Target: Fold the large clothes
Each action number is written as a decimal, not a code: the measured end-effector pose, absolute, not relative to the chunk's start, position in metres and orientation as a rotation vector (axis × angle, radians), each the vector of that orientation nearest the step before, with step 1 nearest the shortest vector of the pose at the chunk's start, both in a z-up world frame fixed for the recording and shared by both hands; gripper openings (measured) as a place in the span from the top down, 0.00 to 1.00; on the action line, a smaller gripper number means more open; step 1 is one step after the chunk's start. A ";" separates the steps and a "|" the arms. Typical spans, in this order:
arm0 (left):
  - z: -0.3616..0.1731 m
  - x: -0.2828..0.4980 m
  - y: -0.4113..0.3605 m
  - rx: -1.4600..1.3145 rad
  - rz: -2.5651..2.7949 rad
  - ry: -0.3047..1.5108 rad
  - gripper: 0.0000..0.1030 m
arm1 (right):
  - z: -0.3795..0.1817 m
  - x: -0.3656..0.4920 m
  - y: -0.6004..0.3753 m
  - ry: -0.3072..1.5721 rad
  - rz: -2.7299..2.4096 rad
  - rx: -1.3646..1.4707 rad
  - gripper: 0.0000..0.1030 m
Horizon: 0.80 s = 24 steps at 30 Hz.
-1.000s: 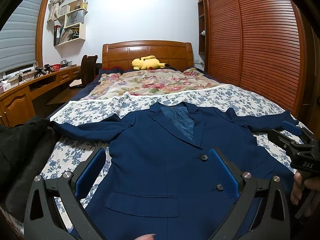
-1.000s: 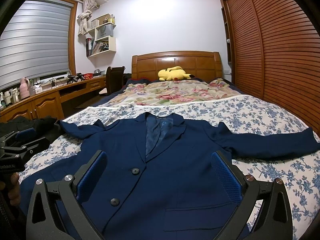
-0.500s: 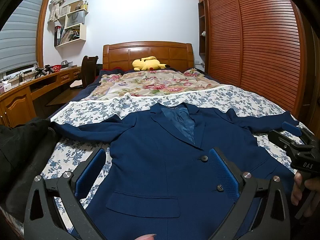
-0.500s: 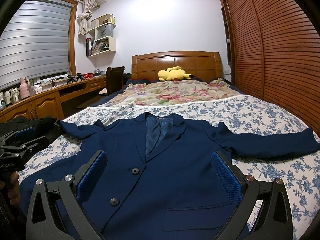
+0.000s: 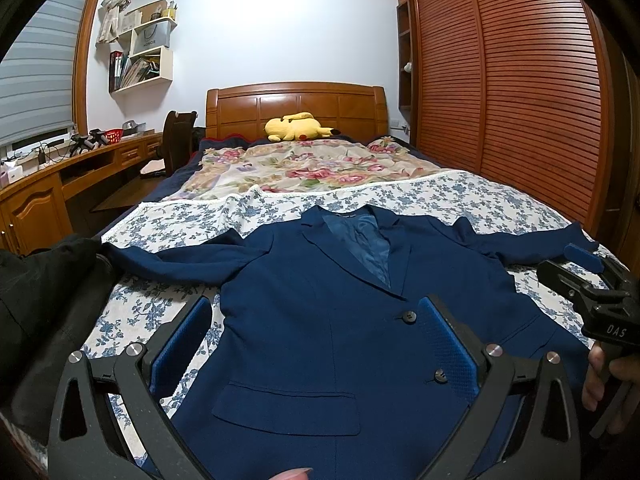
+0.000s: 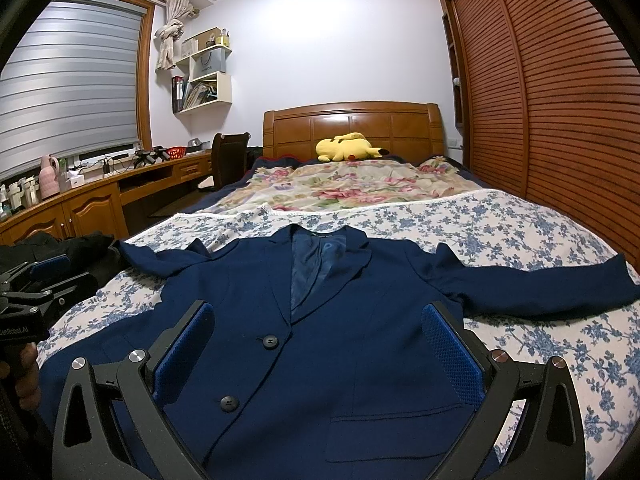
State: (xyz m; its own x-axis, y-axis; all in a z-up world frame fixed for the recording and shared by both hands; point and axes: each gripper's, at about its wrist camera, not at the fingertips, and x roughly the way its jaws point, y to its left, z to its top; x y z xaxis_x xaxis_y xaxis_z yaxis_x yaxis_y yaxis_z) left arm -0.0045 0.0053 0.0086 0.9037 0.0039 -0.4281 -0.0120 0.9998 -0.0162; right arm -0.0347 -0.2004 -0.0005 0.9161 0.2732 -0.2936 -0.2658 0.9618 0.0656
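Note:
A navy blue suit jacket [image 5: 320, 312] [image 6: 340, 320] lies face up and buttoned on the flowered bedsheet, collar toward the headboard, both sleeves spread sideways. My left gripper [image 5: 316, 340] hovers open above its lower left front, blue pads wide apart, nothing between them. Over the lower right front my right gripper [image 6: 320, 344] is also open and empty. Each gripper shows at the edge of the other's view: the right gripper [image 5: 592, 280] near the right sleeve cuff, the left gripper [image 6: 36, 284] beside the left sleeve, each held by a hand.
A black garment [image 5: 44, 300] lies heaped at the bed's left edge. A floral quilt [image 5: 304, 168] and a yellow plush toy [image 5: 298, 126] sit toward the wooden headboard. A desk [image 6: 100, 196] with a chair runs along the left; slatted wardrobe doors [image 6: 560, 120] close the right.

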 end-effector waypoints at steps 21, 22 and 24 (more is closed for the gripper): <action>0.008 -0.007 0.005 -0.019 0.011 0.441 0.00 | -0.002 -0.034 -0.198 0.305 0.276 0.019 0.00; 0.008 -0.007 0.005 -0.018 0.011 0.441 0.00 | -0.002 -0.035 -0.198 0.305 0.277 0.019 0.00; 0.008 -0.007 0.006 -0.018 0.012 0.442 0.00 | -0.003 -0.035 -0.198 0.307 0.278 0.018 0.00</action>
